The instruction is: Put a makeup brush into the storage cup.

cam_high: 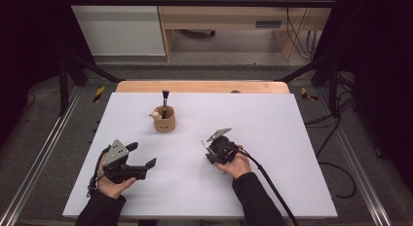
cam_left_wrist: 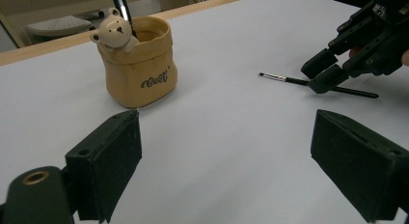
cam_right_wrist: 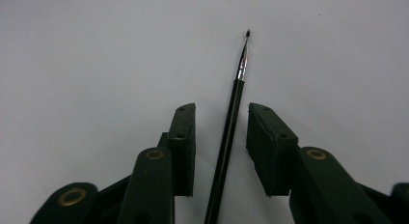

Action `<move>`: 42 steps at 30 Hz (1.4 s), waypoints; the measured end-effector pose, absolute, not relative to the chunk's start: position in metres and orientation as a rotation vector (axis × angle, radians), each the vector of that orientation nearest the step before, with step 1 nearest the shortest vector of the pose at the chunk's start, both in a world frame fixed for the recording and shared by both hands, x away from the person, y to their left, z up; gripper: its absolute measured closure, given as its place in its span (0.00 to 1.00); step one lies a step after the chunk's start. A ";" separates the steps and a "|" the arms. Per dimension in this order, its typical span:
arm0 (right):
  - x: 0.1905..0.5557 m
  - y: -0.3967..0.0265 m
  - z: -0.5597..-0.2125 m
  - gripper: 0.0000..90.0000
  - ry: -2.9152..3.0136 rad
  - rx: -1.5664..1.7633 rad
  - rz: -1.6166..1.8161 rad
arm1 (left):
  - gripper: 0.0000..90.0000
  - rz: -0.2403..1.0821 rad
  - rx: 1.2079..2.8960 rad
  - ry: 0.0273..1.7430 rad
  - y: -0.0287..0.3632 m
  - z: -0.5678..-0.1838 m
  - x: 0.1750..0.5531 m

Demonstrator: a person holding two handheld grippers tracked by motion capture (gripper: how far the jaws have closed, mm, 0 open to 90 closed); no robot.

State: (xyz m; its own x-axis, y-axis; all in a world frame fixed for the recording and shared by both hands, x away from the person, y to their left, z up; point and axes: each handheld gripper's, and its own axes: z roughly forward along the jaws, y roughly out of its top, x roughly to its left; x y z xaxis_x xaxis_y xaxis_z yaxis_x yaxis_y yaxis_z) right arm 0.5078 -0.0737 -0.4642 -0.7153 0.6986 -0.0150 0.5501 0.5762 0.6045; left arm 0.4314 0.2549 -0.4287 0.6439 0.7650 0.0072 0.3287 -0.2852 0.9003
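Table: a white, matte, flat sheet (cam_high: 272,123) lies on a wooden top whose pale edge (cam_high: 202,86) shows along the far side; the sheet's near and side edges stand free, with grey floor and metal rails beyond them.
Open room: wide bare white lies between the two grippers and across the right and far-right parts of the sheet.
Pot: a tan, sack-shaped ceramic holder (cam_high: 164,120) stands upright near the far middle of the sheet, with dark lettering on its wrinkled wall and a small cream bear figure (cam_left_wrist: 114,33) at its rim.
Brush in pot: a black-handled brush (cam_high: 165,100) stands up out of the holder.
Thin brush: a slim, glossy black paintbrush (cam_right_wrist: 231,122) with a silver ferrule and a fine dark tip lies flat on the sheet, well apart from the holder.
Right gripper (cam_right_wrist: 221,137): jaws narrowly parted, one on each side of the thin brush's handle, gaps showing on both sides.
Left gripper (cam_left_wrist: 226,161): jaws spread wide over bare sheet, holding nothing, near the front-left edge.
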 end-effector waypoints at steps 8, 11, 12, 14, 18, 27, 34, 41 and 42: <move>0.508 -0.074 -0.465 0.79 2.565 1.044 0.834 | 0.11 0.555 1.878 0.861 0.254 -0.429 0.431; 0.507 -0.073 -0.465 0.82 2.571 1.058 0.837 | 0.12 0.553 1.879 0.861 0.253 -0.429 0.431; 0.507 -0.073 -0.465 0.83 2.569 1.050 0.837 | 0.12 0.551 1.880 0.861 0.253 -0.429 0.431; 0.507 -0.073 -0.465 0.86 2.577 1.062 0.834 | 0.12 0.551 1.882 0.856 0.252 -0.429 0.431; 0.508 -0.074 -0.464 0.90 2.587 1.066 0.830 | 0.12 0.551 1.884 0.856 0.252 -0.429 0.431; 0.510 -0.076 -0.464 0.95 2.594 1.075 0.835 | 0.12 0.549 1.888 0.853 0.251 -0.429 0.431; 0.511 -0.077 -0.464 0.95 2.609 1.072 0.846 | 0.12 0.550 1.889 0.852 0.251 -0.429 0.431; 0.510 -0.077 -0.463 0.87 2.601 1.061 0.838 | 0.12 0.545 1.889 0.852 0.251 -0.429 0.431; 0.509 -0.078 -0.461 0.87 2.599 1.072 0.842 | 0.12 0.545 1.888 0.853 0.251 -0.429 0.431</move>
State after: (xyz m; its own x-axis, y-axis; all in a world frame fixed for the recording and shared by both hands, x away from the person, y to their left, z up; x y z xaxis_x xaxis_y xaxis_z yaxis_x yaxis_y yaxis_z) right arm 0.5090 -0.0776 -0.4605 -0.7144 0.6993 0.0253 0.5813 0.5729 0.5778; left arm 0.4307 0.2514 -0.4289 0.6561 0.7546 0.0106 0.3269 -0.2967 0.8973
